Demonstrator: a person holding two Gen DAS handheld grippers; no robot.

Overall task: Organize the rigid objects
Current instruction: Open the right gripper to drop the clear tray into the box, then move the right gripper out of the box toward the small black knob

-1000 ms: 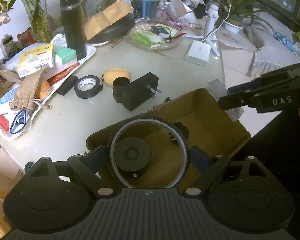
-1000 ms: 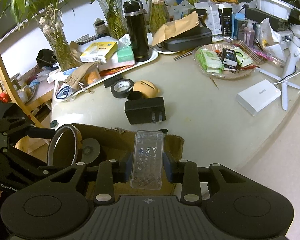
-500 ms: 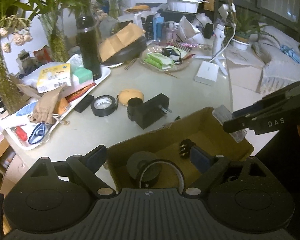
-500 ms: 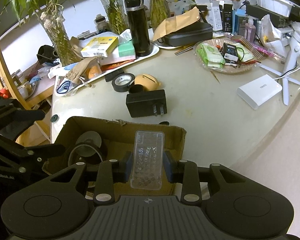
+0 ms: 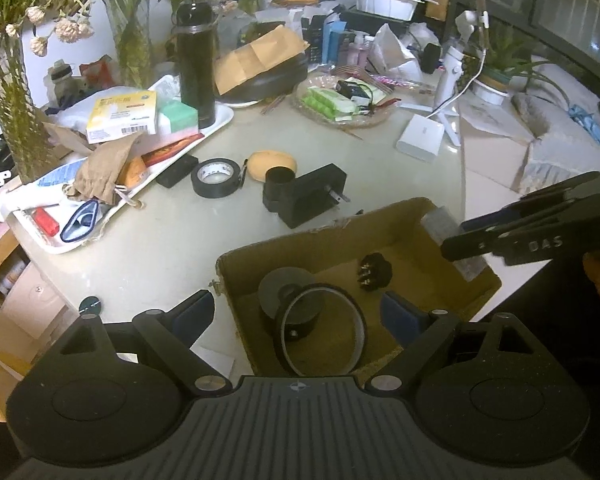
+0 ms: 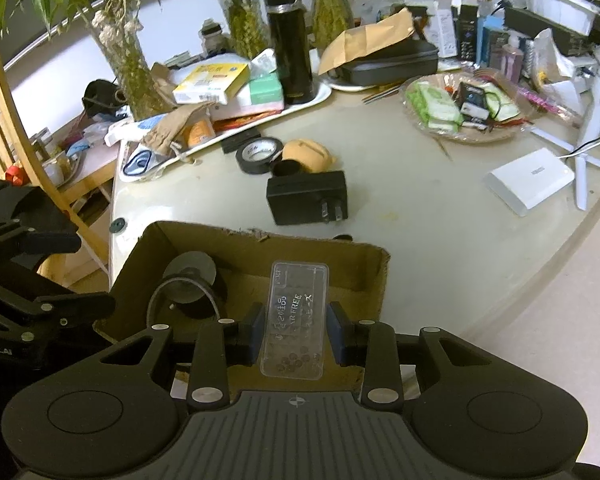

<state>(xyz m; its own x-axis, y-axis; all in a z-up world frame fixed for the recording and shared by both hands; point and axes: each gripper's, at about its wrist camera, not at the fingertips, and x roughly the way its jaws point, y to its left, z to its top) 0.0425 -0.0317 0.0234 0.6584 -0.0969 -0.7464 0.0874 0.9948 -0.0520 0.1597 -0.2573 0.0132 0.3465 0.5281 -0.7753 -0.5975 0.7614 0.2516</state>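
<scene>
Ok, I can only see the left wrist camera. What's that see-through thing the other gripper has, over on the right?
Observer: It's a clear plastic case. The right gripper has its fingers pressed on the two long sides.
Operator: Is anything inside it?
Observer: Yes, small dark round bits lie at the end nearest the camera.
Operator: Is it over the box yet?
Observer: In the right wrist view it lines up over the open cardboard box, to the right of the black disc. Whether it touches the bottom, I can't tell.
</scene>
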